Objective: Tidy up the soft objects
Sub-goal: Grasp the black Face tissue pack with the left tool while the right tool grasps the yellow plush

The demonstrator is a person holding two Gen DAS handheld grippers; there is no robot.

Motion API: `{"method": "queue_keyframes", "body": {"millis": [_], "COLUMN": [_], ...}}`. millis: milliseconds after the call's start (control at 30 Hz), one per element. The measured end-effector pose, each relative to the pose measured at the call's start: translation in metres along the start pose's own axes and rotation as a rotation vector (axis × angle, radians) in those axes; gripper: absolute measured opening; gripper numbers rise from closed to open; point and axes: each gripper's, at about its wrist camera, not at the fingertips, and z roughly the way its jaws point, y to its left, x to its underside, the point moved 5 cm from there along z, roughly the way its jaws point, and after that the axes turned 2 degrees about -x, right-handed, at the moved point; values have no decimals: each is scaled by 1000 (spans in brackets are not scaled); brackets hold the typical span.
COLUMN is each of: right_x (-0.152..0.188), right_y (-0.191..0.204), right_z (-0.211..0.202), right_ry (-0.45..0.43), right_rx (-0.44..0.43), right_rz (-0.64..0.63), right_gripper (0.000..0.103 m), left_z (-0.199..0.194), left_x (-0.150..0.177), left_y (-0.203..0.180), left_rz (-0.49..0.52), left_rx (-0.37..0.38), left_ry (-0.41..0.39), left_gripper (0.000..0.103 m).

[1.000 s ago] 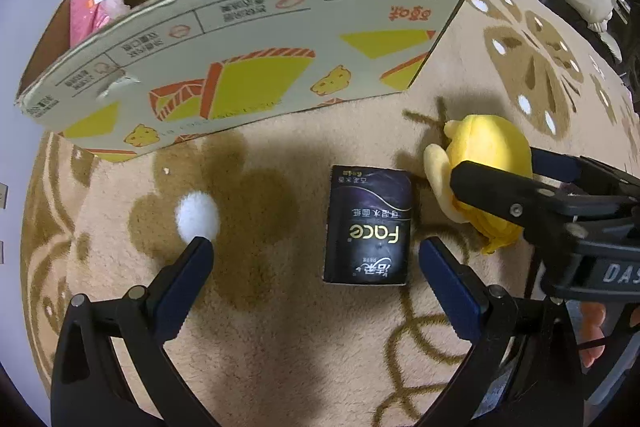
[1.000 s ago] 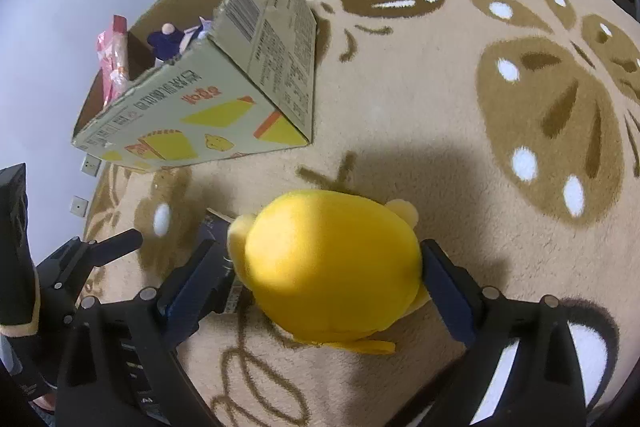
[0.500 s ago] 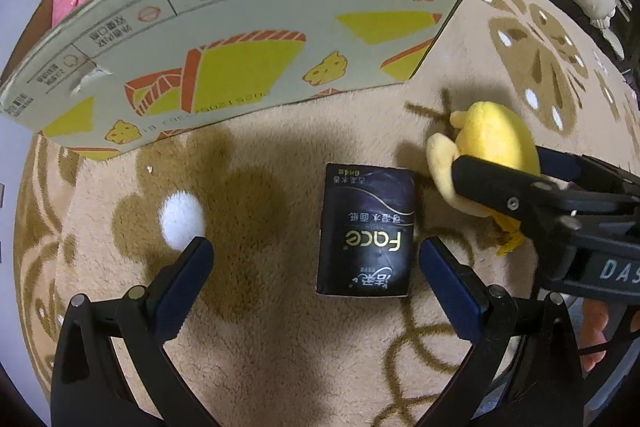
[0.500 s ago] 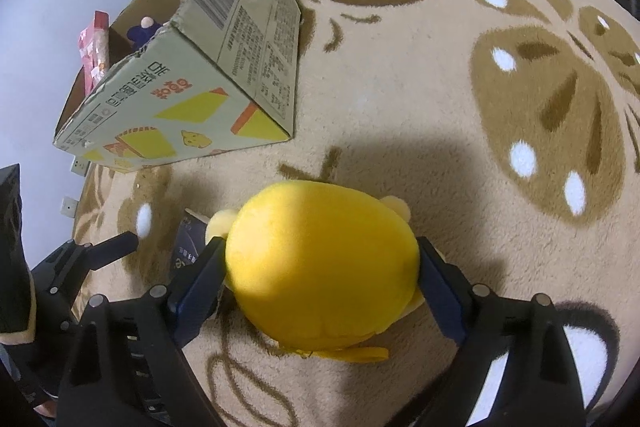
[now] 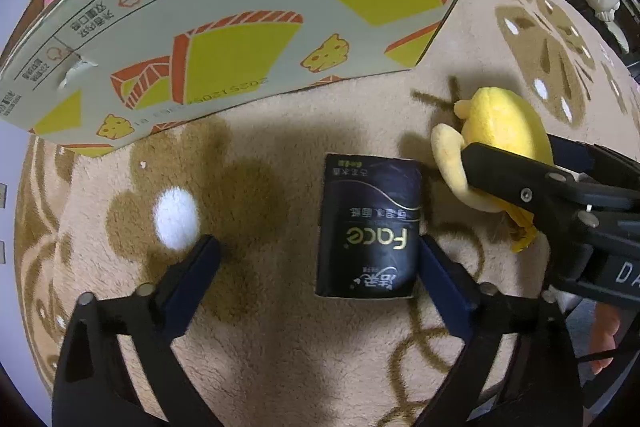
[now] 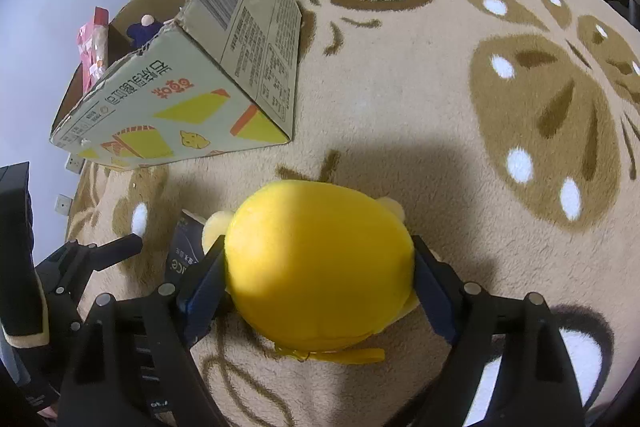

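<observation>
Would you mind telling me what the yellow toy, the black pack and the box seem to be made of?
Yellow toy: plush fabric, matte and rounded, with a sewn tag; looks stuffed.
Black pack: probably thin glossy plastic film, judging by its sheen and printed lettering.
Box: corrugated cardboard, matte printed face, torn brown edge.
</observation>
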Motion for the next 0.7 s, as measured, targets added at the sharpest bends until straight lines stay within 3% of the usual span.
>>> {"method": "queue_keyframes", "body": {"millis": [300,533,667,700], "right_x": [0,0,0,0], "right_y": [0,-1,-1,-1], "right_z": [1,1,1,0], "right_ry": [-1,-1,-4,-6], "right_rx": [-2,1,0,0], "right_rz": [5,3,4,4], "right_gripper": [89,89,89,89], "left_z": [-4,-5,-10,-13], "left_x": [4,2,0,-4], "left_y": [6,9,7,9], "left_rz": [4,-1,18,13], "left_rx": [-27,-28,-58,-61], "left_ry": [-14,-27,-42,-45], "left_gripper": [71,69,48,47]}}
